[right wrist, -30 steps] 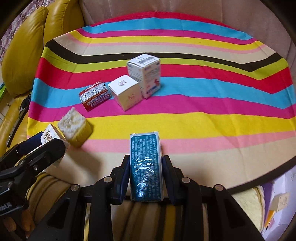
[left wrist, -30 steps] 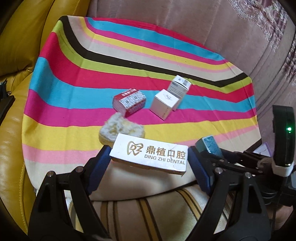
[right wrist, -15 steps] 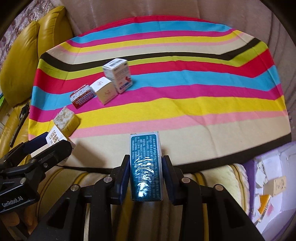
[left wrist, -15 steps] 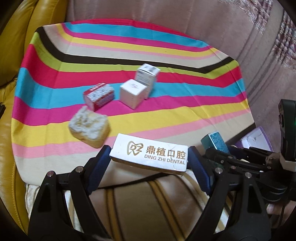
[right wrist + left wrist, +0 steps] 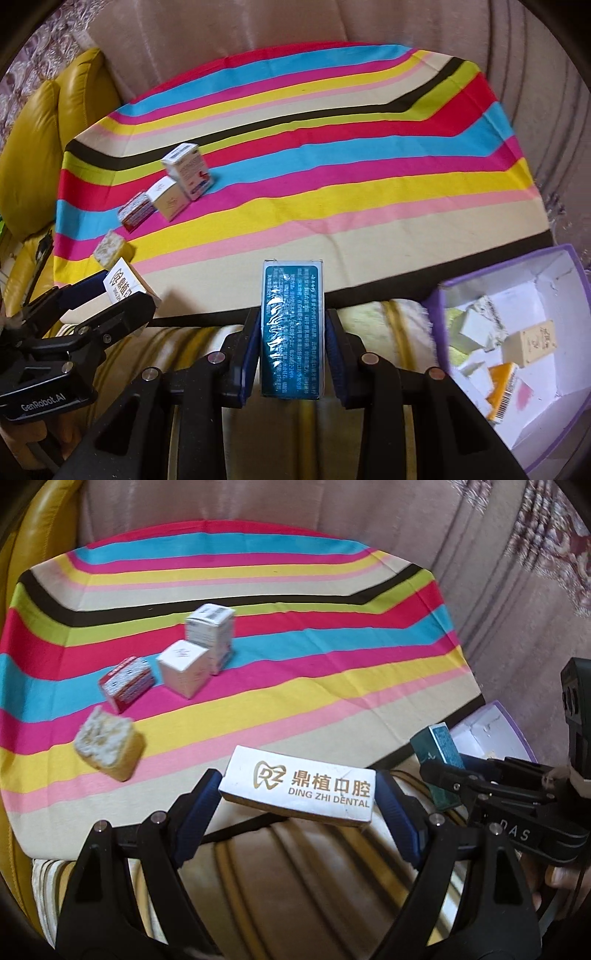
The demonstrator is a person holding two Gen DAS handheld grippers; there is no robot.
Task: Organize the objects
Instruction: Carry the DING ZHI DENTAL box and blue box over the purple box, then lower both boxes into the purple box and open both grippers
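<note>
My left gripper [image 5: 295, 805] is shut on a white box marked DING ZHI DENTAL [image 5: 299, 790], held above the near edge of the striped cloth [image 5: 332, 664]. My right gripper [image 5: 291, 350] is shut on a teal box [image 5: 291, 328], also seen in the left wrist view [image 5: 437, 760]. On the cloth lie a red box [image 5: 127, 683], a white cube box [image 5: 183, 668], a taller white box [image 5: 210, 635] and a yellow sponge block [image 5: 107, 747]. A purple-edged open box [image 5: 517, 332] holding several small items sits at the right.
The cloth covers a sofa seat with yellow leather cushions [image 5: 33, 155] at the left and a beige backrest [image 5: 258, 33] behind. A striped cushion [image 5: 207, 354] lies below the grippers.
Both grippers have pulled back and swung right with their boxes. The objects on the cloth look farther left, and the purple-edged box has come into the right wrist view.
</note>
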